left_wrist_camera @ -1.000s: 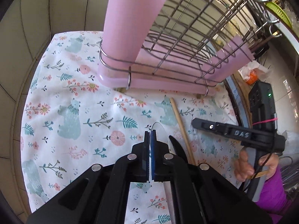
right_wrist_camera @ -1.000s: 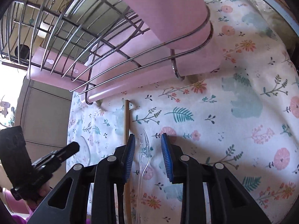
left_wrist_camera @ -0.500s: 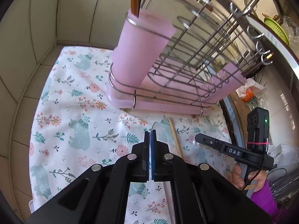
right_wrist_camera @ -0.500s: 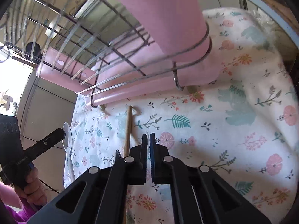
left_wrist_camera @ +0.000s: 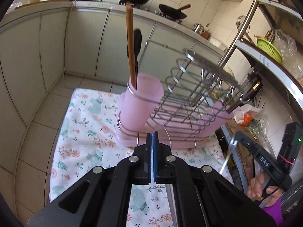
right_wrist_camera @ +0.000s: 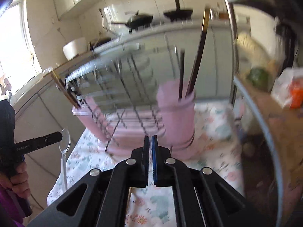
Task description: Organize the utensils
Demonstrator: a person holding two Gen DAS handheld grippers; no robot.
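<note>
My left gripper [left_wrist_camera: 152,134] is shut on a clear plastic spoon [left_wrist_camera: 164,136]; from the right wrist view the spoon [right_wrist_camera: 64,147] hangs from its tip, bowl up. My right gripper [right_wrist_camera: 151,138] is shut on a clear plastic fork, seen from the left wrist view [left_wrist_camera: 228,156] dangling from its tip. Both are lifted above the floral cloth [left_wrist_camera: 85,132]. A pink utensil cup [left_wrist_camera: 141,102] on the wire dish rack [left_wrist_camera: 189,102] holds brown chopsticks [left_wrist_camera: 130,43] and a black utensil [left_wrist_camera: 138,43]. The right wrist view is motion-blurred.
The rack sits on a pink drip tray [left_wrist_camera: 170,138]. Grey cabinets [left_wrist_camera: 56,47] stand behind, with pans [left_wrist_camera: 171,12] on the counter. A metal shelf post [left_wrist_camera: 240,30] and a green basket [left_wrist_camera: 269,49] are at right. Bags and an orange item [left_wrist_camera: 246,119] lie beyond the cloth.
My right gripper closed on the clear fork and lifted it. Both grippers rose off the cloth and tilted up, so the cup's top and the kitchen counter came into view.
</note>
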